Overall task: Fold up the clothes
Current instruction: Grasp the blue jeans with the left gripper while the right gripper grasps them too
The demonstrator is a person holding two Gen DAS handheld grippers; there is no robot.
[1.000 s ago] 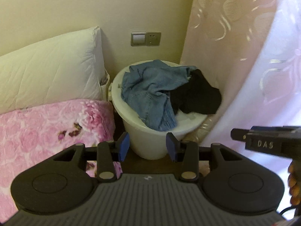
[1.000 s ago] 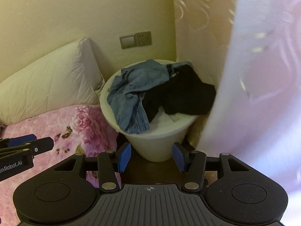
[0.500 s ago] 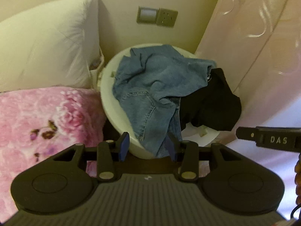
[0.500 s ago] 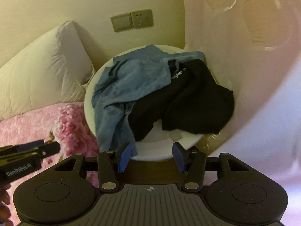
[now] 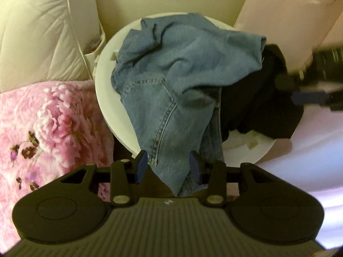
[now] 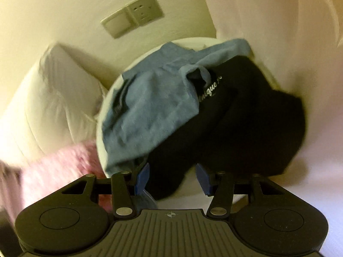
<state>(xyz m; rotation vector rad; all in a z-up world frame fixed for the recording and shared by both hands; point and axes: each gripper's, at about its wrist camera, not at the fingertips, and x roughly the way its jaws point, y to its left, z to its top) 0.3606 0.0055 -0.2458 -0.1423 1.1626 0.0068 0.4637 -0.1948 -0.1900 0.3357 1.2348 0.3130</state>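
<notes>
Blue jeans (image 5: 171, 81) and a black garment (image 5: 261, 105) with white lettering hang over the rim of a white basket (image 5: 103, 98). My left gripper (image 5: 169, 167) is open, with the hanging jeans leg between its jaws. My right gripper (image 6: 173, 178) is open, with the lower edge of the black garment (image 6: 235, 124) between its jaws; the jeans (image 6: 150, 111) lie to its left. The right gripper also shows blurred at the right edge of the left wrist view (image 5: 310, 94).
A white pillow (image 5: 42, 32) and a pink floral blanket (image 5: 47, 128) lie left of the basket. A pale curtain (image 6: 278, 32) hangs at the right. A wall switch and socket (image 6: 133, 15) sit above the basket.
Both grippers have moved forward and down toward the basket. The jeans leg now sits between the left jaws and the black garment between the right jaws. Both stay open.
</notes>
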